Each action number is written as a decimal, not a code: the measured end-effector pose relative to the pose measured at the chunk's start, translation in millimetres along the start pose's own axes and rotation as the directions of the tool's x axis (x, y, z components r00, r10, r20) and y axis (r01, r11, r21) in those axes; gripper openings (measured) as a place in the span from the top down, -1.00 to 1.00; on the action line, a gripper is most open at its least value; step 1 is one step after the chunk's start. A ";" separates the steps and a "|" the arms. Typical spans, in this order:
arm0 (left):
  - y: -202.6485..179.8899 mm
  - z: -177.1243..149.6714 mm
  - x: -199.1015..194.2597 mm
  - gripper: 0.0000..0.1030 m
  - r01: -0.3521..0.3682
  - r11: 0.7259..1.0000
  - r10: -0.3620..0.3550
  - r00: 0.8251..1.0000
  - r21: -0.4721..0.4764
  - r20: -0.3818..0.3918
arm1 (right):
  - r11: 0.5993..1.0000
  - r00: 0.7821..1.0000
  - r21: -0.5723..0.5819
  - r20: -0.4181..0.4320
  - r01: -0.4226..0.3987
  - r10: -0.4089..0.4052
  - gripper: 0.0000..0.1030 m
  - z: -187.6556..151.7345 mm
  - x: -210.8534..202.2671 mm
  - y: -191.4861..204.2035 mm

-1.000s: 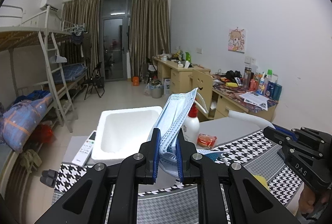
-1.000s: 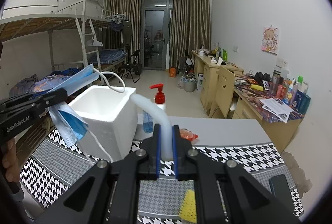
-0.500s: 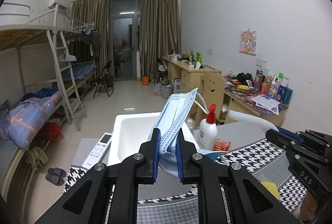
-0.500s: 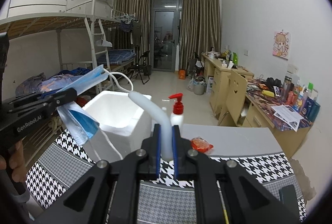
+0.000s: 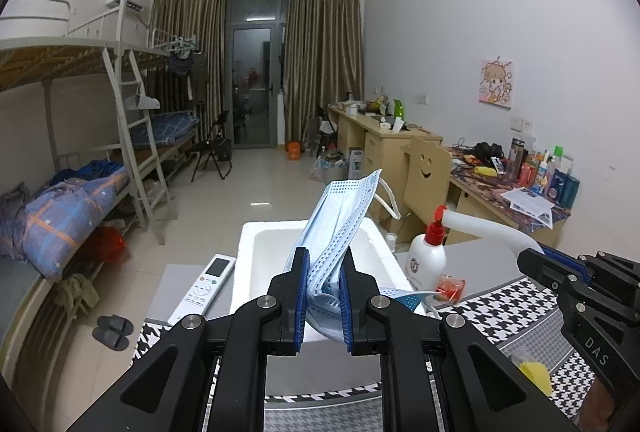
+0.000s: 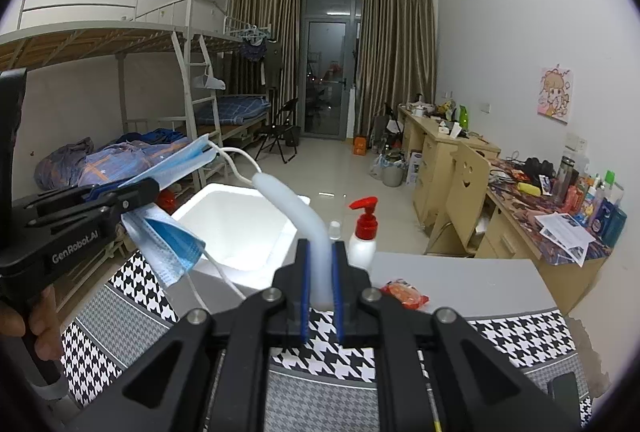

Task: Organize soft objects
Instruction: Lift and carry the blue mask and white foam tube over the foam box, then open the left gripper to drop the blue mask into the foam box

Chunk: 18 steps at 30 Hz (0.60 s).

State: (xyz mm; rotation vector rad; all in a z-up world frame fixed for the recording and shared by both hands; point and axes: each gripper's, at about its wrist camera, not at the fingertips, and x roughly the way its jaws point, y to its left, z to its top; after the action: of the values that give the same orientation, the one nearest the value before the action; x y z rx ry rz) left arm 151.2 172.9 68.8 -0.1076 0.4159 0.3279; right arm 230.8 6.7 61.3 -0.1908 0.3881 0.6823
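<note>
My left gripper (image 5: 323, 296) is shut on a bunch of blue face masks (image 5: 340, 220), held up just in front of a white foam box (image 5: 256, 256). In the right wrist view the same masks (image 6: 172, 244) hang from the left gripper (image 6: 132, 191) at the box's (image 6: 236, 228) left edge, white ear loops dangling. My right gripper (image 6: 320, 288) is shut on a bent white soft tube (image 6: 296, 207) whose tip rises over the box's right side. That tube (image 5: 488, 228) and the right gripper (image 5: 528, 260) show at the right of the left wrist view.
A white pump bottle (image 6: 362, 240) with a red top stands right of the box, an orange packet (image 6: 404, 294) beside it. A remote control (image 5: 204, 288) lies left of the box. A yellow object (image 5: 534, 372) lies on the houndstooth cloth (image 6: 520, 340). Bunk beds stand left, desks right.
Both grippers have shifted sideways across the table with their loads; the box and bottle now sit further right in both views. Neither grip has changed.
</note>
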 end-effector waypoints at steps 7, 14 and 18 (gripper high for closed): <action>9.0 -0.3 14.1 0.71 -0.023 1.000 0.022 1.000 -0.008 -0.019 | 1.000 1.000 0.002 -0.006 -0.004 0.004 0.77 3.1 14.1 6.5; 16.5 0.4 29.2 0.71 -0.032 0.999 0.032 0.999 -0.010 -0.041 | 1.000 1.000 -0.005 -0.021 -0.008 0.008 0.77 6.7 21.8 16.0; 19.5 -0.1 39.1 0.71 -0.042 0.999 0.042 0.998 -0.003 -0.055 | 1.000 1.000 -0.006 -0.028 -0.005 0.005 0.77 7.0 25.6 17.3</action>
State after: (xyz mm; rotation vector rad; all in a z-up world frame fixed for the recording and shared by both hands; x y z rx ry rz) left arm 178.5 202.6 51.8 -0.1119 0.4725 0.3677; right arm 239.8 36.6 56.5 -0.2057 0.4134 0.6866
